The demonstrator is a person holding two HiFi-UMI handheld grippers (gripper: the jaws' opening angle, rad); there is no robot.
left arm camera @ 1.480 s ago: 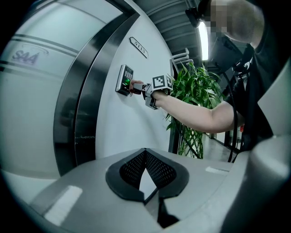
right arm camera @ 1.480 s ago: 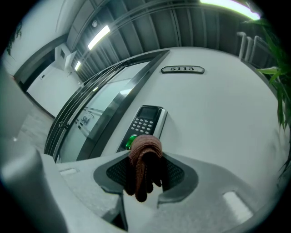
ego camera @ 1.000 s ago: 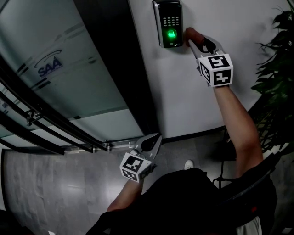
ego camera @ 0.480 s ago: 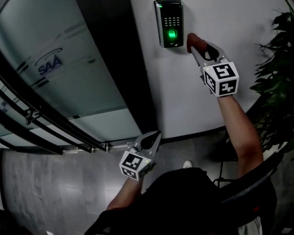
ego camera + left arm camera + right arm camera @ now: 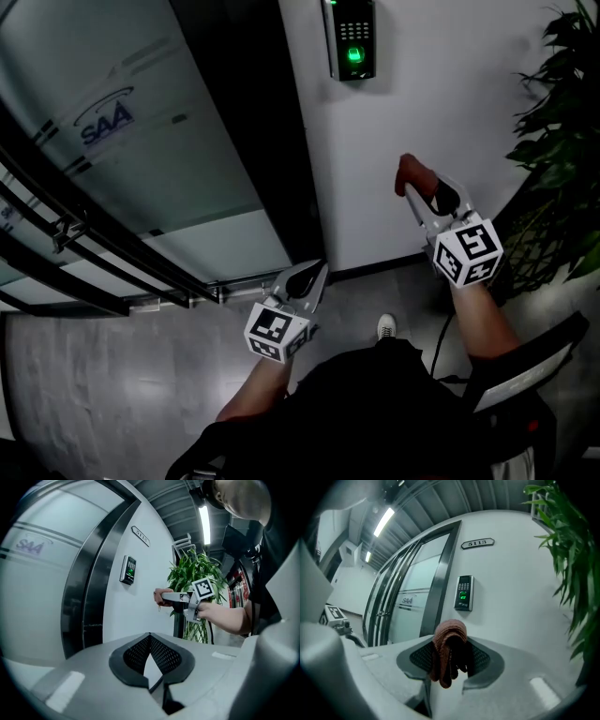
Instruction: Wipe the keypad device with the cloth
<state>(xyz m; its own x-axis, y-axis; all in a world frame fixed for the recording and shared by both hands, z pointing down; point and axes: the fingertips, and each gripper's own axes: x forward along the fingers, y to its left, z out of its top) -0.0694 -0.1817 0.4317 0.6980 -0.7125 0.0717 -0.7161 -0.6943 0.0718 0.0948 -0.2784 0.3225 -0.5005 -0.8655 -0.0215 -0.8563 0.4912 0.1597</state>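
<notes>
The keypad device (image 5: pixel 352 37) is a black wall unit with a glowing green panel, fixed to the white wall beside the door frame; it also shows in the right gripper view (image 5: pixel 464 593) and the left gripper view (image 5: pixel 128 569). My right gripper (image 5: pixel 411 187) is shut on a folded reddish-brown cloth (image 5: pixel 410 172), held well below and to the right of the keypad, apart from the wall unit. The cloth (image 5: pixel 449 651) hangs out between the jaws. My left gripper (image 5: pixel 309 274) is low near the floor, shut with nothing in it.
A dark door frame (image 5: pixel 272 131) and frosted glass door (image 5: pixel 141 131) with a logo stand left of the keypad. A leafy green plant (image 5: pixel 562 122) stands at the right against the wall. A room-number plate (image 5: pixel 477 543) sits above the keypad.
My right gripper with the cloth has dropped down and away from the keypad, from right beside it to well below it. The left gripper has barely moved.
</notes>
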